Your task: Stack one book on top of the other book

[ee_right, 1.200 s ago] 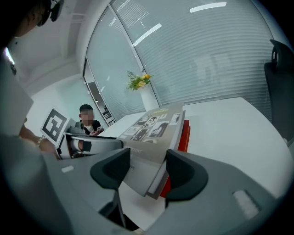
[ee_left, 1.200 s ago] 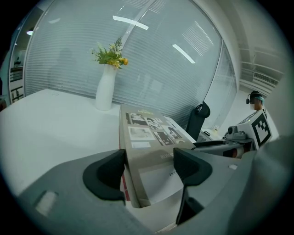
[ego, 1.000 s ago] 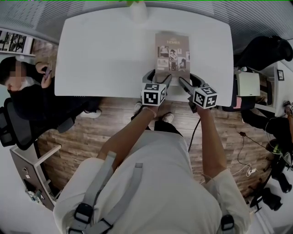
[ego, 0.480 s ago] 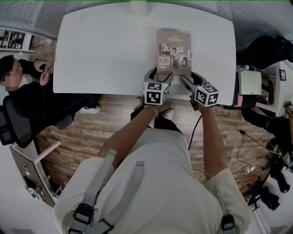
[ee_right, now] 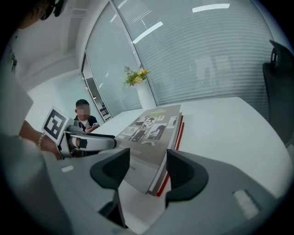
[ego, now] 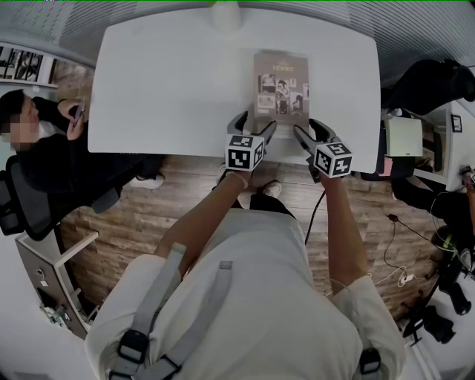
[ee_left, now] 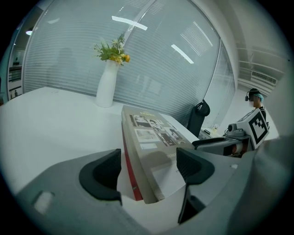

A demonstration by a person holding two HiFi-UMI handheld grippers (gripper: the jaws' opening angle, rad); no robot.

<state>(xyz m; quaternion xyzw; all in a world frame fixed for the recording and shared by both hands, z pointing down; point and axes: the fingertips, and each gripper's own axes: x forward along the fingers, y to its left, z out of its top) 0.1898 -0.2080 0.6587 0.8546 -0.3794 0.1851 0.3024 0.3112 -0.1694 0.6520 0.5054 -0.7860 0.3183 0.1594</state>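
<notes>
When counting from the near edge of the white counter (ego: 163, 74), find two grippers side by side. Left gripper (ego: 254, 125) (ee_left: 147, 170): jaws spread wide, pinching nothing, framing the near left corner of the stack. Right gripper (ego: 310, 132) (ee_right: 142, 172): likewise spread and empty, framing the near right corner. Just beyond, count two books, already stacked. Tan book (ego: 280, 85) (ee_left: 151, 133) (ee_right: 151, 128) on top, with small photos on the upturned cover. Red book (ee_left: 131, 179) (ee_right: 179, 125) beneath, visible only as a thin red edge along the long sides. Lying flat, right of the counter's middle, short end close to the near edge and length pointing toward the far edge. Left of the stack, wide bare surface out to the left edge. Right of it, a narrower bare strip to the right edge. At the far edge, count one white vase (ego: 225, 15) (ee_left: 106, 85) (ee_right: 147, 98) with yellow flowers, well apart from the books. Off the left edge, one seated person (ego: 37, 141) (ee_right: 82, 114) in dark clothes. Off the right edge, one dark chair (ee_right: 280, 78).
</notes>
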